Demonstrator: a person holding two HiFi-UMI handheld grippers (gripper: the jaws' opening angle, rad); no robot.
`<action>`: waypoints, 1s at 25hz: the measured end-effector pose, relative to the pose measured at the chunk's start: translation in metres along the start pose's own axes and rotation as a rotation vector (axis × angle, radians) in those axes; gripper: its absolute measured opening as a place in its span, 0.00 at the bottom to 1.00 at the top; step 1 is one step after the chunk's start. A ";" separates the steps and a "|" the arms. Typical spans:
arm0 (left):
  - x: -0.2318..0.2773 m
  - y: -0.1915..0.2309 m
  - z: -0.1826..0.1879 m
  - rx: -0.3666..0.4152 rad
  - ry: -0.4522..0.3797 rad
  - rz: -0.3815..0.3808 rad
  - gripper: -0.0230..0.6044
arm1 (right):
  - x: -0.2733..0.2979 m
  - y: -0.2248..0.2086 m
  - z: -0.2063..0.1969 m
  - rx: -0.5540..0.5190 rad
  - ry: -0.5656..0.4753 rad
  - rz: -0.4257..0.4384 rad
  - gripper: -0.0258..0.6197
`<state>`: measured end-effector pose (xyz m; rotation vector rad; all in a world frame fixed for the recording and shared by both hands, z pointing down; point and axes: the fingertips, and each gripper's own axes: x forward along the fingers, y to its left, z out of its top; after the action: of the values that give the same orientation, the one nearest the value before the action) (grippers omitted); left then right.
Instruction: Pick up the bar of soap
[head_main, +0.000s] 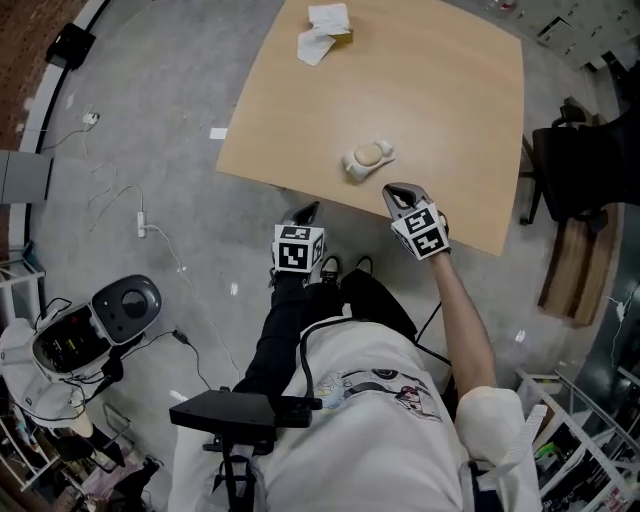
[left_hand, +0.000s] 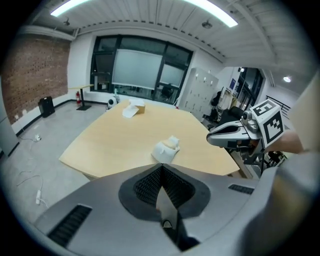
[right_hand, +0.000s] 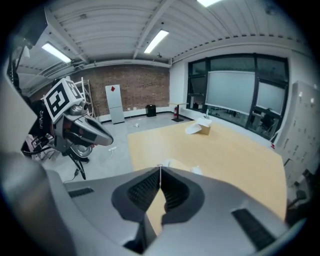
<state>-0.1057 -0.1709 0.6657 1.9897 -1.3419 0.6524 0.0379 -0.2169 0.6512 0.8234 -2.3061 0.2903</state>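
Observation:
A pale beige bar of soap lies in a white dish near the front edge of the wooden table. My right gripper hovers just right of the dish over the table edge, shut and empty. My left gripper is lower left, off the table's front edge, also shut with nothing in it. In the left gripper view the dish with the soap sits just beyond the closed jaws, and the right gripper shows at the right. In the right gripper view only white bits of the dish peek over the closed jaws.
A small cardboard box with white paper sits at the table's far end. A dark chair stands at the right of the table. On the floor at the left are a round white machine and loose cables.

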 end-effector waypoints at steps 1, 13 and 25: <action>0.002 0.001 -0.004 -0.008 0.015 0.000 0.04 | 0.004 -0.002 0.000 -0.020 0.009 0.009 0.05; 0.002 0.007 -0.031 -0.064 0.064 0.027 0.04 | 0.061 -0.024 -0.018 -0.263 0.167 0.176 0.11; -0.009 0.015 -0.068 -0.126 0.111 0.074 0.04 | 0.107 -0.048 -0.034 -0.603 0.342 0.316 0.32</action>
<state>-0.1262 -0.1192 0.7086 1.7860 -1.3603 0.6849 0.0233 -0.2920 0.7469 0.0958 -2.0170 -0.1263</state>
